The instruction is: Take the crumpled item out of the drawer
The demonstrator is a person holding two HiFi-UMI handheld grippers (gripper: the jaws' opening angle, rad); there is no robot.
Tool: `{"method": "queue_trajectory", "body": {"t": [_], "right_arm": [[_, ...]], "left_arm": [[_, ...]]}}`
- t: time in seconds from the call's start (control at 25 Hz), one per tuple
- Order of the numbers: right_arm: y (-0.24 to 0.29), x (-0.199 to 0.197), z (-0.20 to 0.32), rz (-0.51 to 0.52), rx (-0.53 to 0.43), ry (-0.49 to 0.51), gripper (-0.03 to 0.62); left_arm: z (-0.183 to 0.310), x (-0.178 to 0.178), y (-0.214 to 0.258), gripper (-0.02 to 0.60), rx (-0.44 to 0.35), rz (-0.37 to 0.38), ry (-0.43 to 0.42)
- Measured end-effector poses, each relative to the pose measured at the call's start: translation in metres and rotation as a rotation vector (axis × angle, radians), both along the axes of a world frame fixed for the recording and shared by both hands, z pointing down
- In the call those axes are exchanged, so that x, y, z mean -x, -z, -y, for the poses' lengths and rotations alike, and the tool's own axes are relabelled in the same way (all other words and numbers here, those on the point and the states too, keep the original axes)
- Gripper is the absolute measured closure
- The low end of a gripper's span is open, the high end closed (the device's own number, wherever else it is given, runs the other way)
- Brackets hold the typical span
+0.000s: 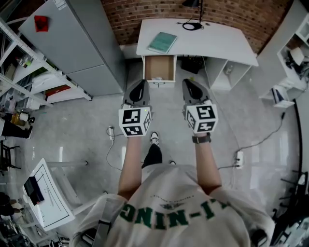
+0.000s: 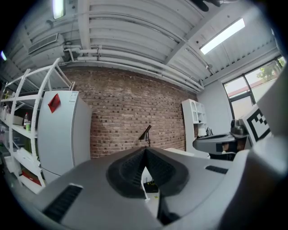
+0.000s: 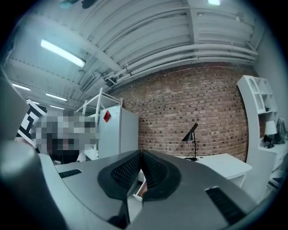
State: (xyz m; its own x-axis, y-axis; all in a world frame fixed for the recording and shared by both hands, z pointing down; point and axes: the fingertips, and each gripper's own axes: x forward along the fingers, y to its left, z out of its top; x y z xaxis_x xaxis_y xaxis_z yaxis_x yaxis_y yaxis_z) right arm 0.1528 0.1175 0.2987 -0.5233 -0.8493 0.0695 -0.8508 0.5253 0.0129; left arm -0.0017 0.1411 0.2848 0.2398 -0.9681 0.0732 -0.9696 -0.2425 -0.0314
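Crumpled item: cannot be made out in any view. Drawer (image 1: 159, 68) stands pulled out from under the front edge of the white desk (image 1: 212, 42), toward the desk's left end, and shows the head view only a plain brown bottom. On the desk top, straight behind the drawer, lies a green notebook (image 1: 162, 42). Farther back, at the desk's rear edge, stands a black lamp (image 1: 192, 24) with its cable coiled at the base. Behind the desk runs a brick wall (image 1: 159, 9), and to the left of the desk stands a tall grey cabinet (image 1: 72, 43) with a red tag (image 1: 41, 23). Left gripper (image 1: 140, 86) is held in front of the desk, nose toward the drawer's left front corner, near it but not touching. Its jaws are pressed together with nothing between them, the dark ribbed pads (image 2: 130, 168) meeting in a single seam. Right gripper (image 1: 190, 86) is held beside it, also in front of the desk, nose toward the floor just right of the drawer and clear of the drawer's front. Its jaws are likewise closed on nothing, pads (image 3: 126, 173) meeting at the top, with a sliver of the drawer's brown inside visible in the slot below them. Both are held level with each other, marker cubes (image 1: 135, 121) toward the person, bare forearms behind them. On the grey floor in front of the desk, between the two arms, shows one shoe (image 1: 154, 138).
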Motion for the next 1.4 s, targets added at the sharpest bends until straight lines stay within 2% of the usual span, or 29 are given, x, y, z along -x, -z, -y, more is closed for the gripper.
{"method": "queue_trajectory", "body": {"t": [0.08,0.32,0.6,0.88,1.0,1.4], "right_arm": [[0.000,0.007,0.026,-0.006,0.003,-0.008,0.588],[-0.004,0.043,0.094,0.004,0.052,-0.024,0.588],[-0.019,0.086,0.161,0.020,0.116,-0.047,0.588],[-0.049,0.114,0.209,0.023,0.147,-0.077,0.588],[-0.068,0.119,0.220,0.008,0.184,-0.091,0.588],[-0.136,0.117,0.281,0.009,0.325,-0.087,0.588]], "left_arm": [[0.024,0.007,-0.005,0.584,0.011,0.011,0.004],[0.097,0.046,0.006,0.584,-0.019,-0.034,-0.021],[0.169,0.090,-0.013,0.584,0.032,-0.065,-0.038],[0.229,0.114,-0.044,0.584,0.065,-0.077,-0.087],[0.244,0.118,-0.067,0.584,0.106,-0.096,-0.122],[0.306,0.097,-0.139,0.584,0.244,-0.082,-0.189]]}}
